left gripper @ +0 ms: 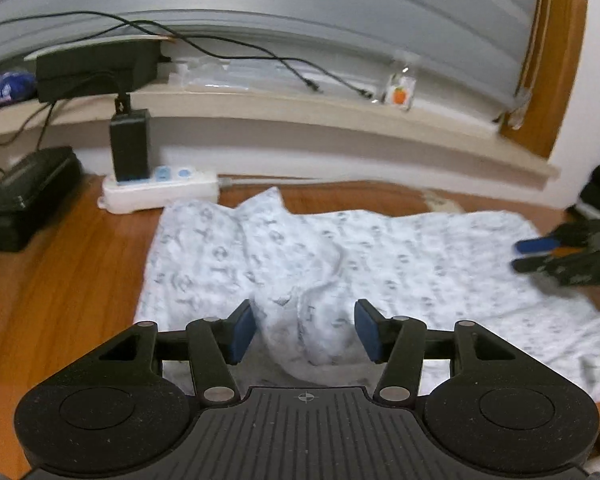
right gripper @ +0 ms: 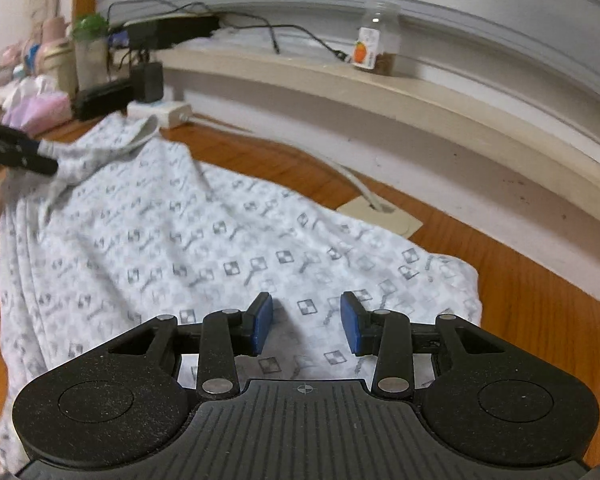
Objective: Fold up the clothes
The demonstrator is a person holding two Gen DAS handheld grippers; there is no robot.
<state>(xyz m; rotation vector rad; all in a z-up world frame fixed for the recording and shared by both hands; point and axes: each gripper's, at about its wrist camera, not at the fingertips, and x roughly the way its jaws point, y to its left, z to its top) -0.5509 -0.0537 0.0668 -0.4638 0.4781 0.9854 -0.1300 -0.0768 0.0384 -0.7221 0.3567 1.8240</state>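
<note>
We hold our left tongs (left gripper: 305, 330) apart around a raised fold of the patterned shirt (left gripper: 380, 264), our right tongs (right gripper: 306, 322) apart just above it. It lies spread across the wooden bench (left gripper: 60, 264); a power strip (left gripper: 160, 192) sits beyond.

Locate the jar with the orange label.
The jar stands on the pale ledge, upper right in the right wrist view, beside a black cable end, beyond the patterned garment.

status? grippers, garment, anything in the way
Left gripper open around a raised fold, not clamped. Right gripper open over flat cloth. Patterned garment spread on wooden table, unfolded. Power strip near the garment's far edge.
</note>
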